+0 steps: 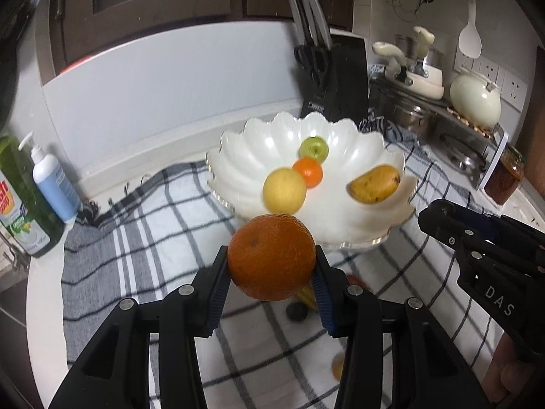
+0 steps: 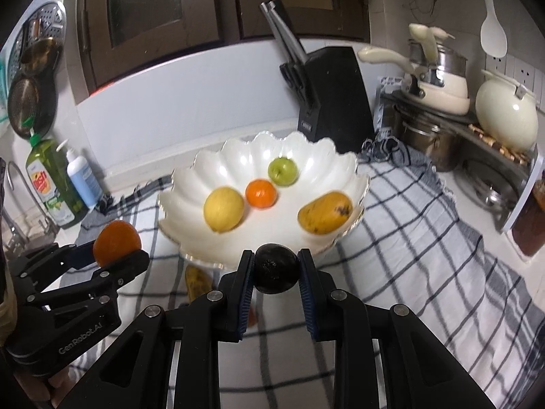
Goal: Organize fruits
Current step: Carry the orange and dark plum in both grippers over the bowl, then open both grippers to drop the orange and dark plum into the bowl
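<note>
Beyond the jaws a white counter [image 2: 483, 266] runs to a pale wall panel [image 2: 190, 88], with dark wooden cabinet doors [image 2: 146, 10] above it. A checked cloth [image 2: 425, 231] covers the counter under and ahead of the jaws. Straight ahead and a little right stands a black knife block [image 2: 335, 92]. Farther right, a metal rack [image 2: 500, 150] carries cream pots [image 2: 439, 88] and a cream kettle [image 2: 505, 112], below wall sockets [image 2: 521, 68] and a hanging white spatula [image 2: 492, 24]. Far left stand a green dish soap bottle [image 2: 51, 184] and a white pump bottle [image 2: 83, 177], with strainers [image 2: 32, 68] hung on the wall above. The light is soft and dim.
</note>
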A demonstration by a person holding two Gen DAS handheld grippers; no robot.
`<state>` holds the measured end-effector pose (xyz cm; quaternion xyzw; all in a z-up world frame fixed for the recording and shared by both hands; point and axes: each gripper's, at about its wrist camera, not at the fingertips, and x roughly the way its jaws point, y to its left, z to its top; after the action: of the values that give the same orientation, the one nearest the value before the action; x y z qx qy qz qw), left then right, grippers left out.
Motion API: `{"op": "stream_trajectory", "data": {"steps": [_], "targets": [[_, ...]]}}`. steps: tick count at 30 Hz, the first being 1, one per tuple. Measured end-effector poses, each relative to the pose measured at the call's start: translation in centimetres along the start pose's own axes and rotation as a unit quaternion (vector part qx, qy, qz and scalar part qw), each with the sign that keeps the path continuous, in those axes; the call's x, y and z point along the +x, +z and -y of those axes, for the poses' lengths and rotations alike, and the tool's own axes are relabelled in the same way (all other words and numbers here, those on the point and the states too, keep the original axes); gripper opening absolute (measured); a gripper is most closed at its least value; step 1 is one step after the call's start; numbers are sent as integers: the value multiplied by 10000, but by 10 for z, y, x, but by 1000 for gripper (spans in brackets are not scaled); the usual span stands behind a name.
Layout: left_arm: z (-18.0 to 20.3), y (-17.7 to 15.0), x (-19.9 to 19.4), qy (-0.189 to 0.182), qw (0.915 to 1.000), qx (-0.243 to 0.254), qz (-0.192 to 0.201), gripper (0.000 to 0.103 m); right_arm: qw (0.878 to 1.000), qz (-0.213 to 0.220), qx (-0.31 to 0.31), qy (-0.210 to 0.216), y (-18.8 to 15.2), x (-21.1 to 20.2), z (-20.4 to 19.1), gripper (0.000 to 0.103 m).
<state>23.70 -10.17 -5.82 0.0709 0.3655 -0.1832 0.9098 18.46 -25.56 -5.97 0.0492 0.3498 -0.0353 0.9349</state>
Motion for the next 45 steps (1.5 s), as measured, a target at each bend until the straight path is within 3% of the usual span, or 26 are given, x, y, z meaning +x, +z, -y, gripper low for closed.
{"op": "stream_trajectory", "data": {"steps": [19, 39, 40, 43, 45], "targets": [[-4, 45, 40, -115, 9999, 21, -29, 45, 9999, 35, -64, -147, 37, 32, 8, 27], [-3, 44, 86, -245, 9983, -89, -521, 47, 9988, -471, -67, 89, 37, 83, 17, 28], [-2, 44, 85, -230, 9984, -64, -509, 51, 9988, -473, -71, 82, 37, 82, 17, 30], [-3, 44, 80, -120, 9991, -15, -417, 73, 9993, -361, -79, 10, 39, 78, 17, 52], [-3, 46, 77, -67, 9993, 11, -355, 75, 9995, -288, -94, -33, 40, 75, 17, 59]]}}
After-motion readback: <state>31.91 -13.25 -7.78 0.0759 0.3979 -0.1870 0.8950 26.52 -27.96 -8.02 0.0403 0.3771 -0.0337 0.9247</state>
